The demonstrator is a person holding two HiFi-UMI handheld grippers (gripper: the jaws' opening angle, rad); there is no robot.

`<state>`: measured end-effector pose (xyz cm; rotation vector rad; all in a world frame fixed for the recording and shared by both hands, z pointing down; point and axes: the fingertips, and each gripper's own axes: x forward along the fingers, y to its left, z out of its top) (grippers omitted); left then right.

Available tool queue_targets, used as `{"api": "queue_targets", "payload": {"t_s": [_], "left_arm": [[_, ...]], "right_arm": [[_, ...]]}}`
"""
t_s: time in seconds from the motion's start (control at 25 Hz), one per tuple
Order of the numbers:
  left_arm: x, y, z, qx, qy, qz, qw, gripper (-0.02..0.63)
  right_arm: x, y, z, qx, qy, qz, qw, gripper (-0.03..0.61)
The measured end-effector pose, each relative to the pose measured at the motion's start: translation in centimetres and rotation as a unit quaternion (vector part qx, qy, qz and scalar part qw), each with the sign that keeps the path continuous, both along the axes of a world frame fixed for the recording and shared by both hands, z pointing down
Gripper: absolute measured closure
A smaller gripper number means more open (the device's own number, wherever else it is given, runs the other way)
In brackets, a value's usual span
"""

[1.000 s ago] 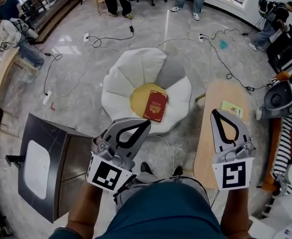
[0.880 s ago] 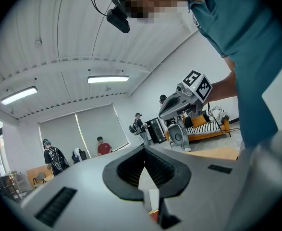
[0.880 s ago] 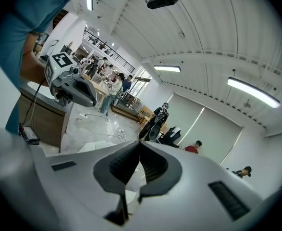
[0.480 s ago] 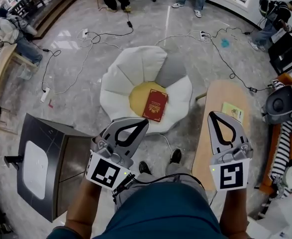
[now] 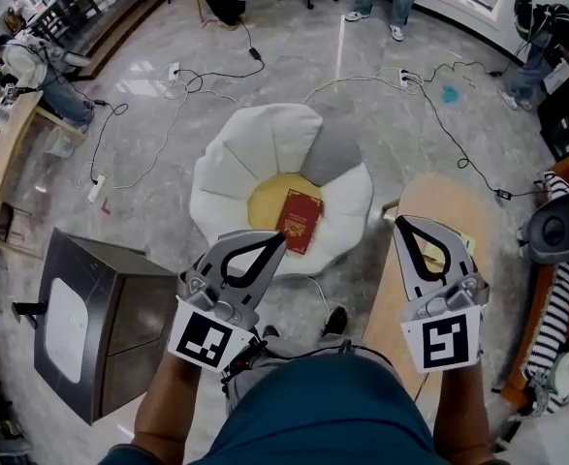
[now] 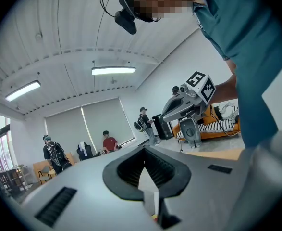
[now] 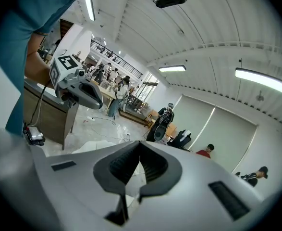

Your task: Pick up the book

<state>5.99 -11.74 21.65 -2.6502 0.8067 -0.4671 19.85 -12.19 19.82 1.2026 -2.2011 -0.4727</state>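
Note:
A red book lies flat on the yellow centre of a white flower-shaped floor cushion. My left gripper is shut and empty, its tip just below and left of the book in the head view, apart from it. My right gripper is also shut and empty, hanging over the near end of a wooden table to the book's right. In the left gripper view the jaws meet with nothing between them. The right gripper view shows its jaws closed in the same way. The book is in neither gripper view.
A light wooden oval table stands on the right, a dark cabinet on the left. Cables trail over the marble floor beyond the cushion. An orange sofa with a striped cushion lies far right. Several people stand or sit around the room's edges.
Both grippers have moved forward toward the cushion. The left gripper's tip now sits closer to the book. Both stay shut.

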Motion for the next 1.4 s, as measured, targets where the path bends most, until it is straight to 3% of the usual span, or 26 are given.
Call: {"api": "queue_targets", "payload": {"t_s": [0.24,0.48,0.6,0.72,0.96,1.2,1.4], "left_arm": [[1.0,-1.6,-0.6,0.006,-0.018,-0.015,0.9997,0.611],[-0.7,-5.4,0.8,0.010,-0.030,0.022,0.9992,0.611],[-2.3,-7.6,0.6,0.019,-0.026,0.046,0.9984,0.611],[-4.5,-9.5,0.6,0.014,-0.004,0.043,0.9990,0.611],[-5.6,-11.1,1.0,0.007,0.010,0.061,0.9981,0.611],[-6.6,-12.9,2.1,-0.006,0.010,0.040,0.9991,0.611],[-4.7,-14.7,3.2,-0.018,-0.010,0.022,0.9995,0.611]], "right_arm": [[0.6,-2.4,1.2,-0.011,-0.013,-0.015,1.000,0.566],[-1.2,-6.0,2.0,-0.014,-0.017,0.018,1.000,0.566],[-3.2,-6.9,1.9,-0.022,-0.010,0.036,0.999,0.566],[-5.7,-7.9,1.3,-0.015,0.003,0.033,0.999,0.566],[-7.1,-10.0,1.1,-0.019,0.016,0.049,0.999,0.566],[-7.9,-11.8,2.5,-0.029,0.010,0.027,0.999,0.566],[-6.2,-14.5,3.3,-0.041,0.000,0.003,0.999,0.566]]}}
